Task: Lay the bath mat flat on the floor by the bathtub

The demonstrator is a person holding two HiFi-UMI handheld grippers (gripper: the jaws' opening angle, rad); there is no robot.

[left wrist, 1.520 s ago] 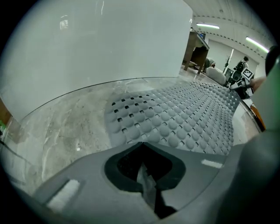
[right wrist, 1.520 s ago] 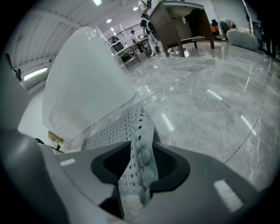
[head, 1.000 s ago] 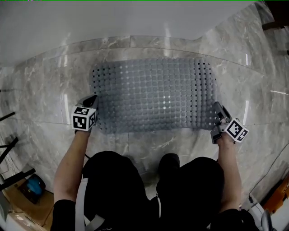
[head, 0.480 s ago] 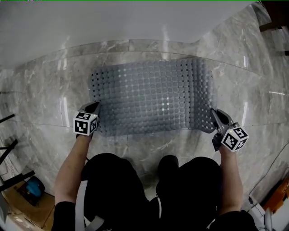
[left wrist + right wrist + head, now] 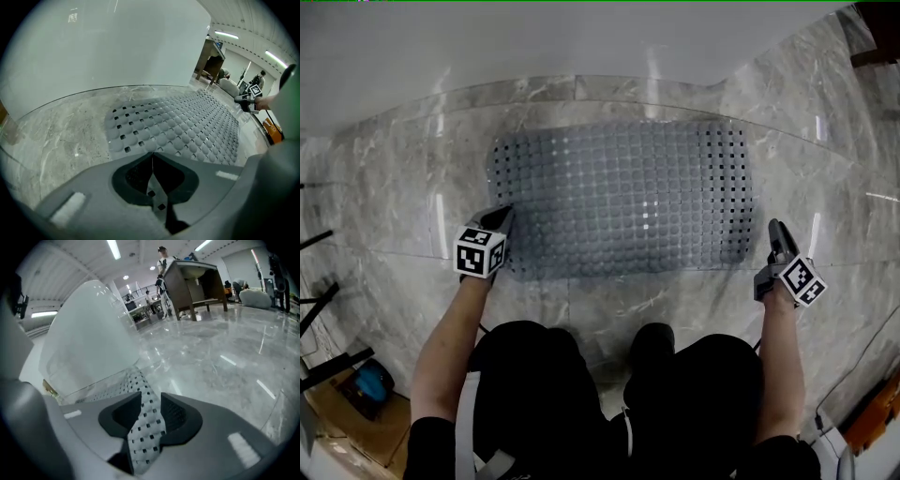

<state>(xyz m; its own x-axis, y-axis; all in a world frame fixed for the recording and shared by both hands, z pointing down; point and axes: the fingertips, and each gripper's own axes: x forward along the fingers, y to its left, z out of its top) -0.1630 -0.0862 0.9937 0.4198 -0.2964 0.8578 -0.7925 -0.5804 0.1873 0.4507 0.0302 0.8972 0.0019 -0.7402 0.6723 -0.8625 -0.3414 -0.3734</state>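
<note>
The grey bath mat (image 5: 623, 197), dotted with holes, lies spread on the marble floor along the white bathtub (image 5: 534, 47). My left gripper (image 5: 499, 223) is at the mat's near left corner and is shut on that corner. In the left gripper view a thin strip of mat (image 5: 187, 126) is pinched between the meeting jaws (image 5: 152, 154). My right gripper (image 5: 776, 234) sits just right of the mat's near right corner. Its jaws have just been opening. The right gripper view shows the mat's edge (image 5: 140, 390) in the wide gap between them, and the pads do not press on it.
The person's dark-clad knees (image 5: 619, 375) are close behind the mat's near edge. A blue object (image 5: 370, 384) and black stand legs are at the lower left. Far off in the right gripper view stand a wooden table (image 5: 192, 277) and a person.
The right gripper has let go of the mat's near right corner and slid to the right, off the mat. The mat's rippled far edge now lies flat. The left gripper has stayed put.
</note>
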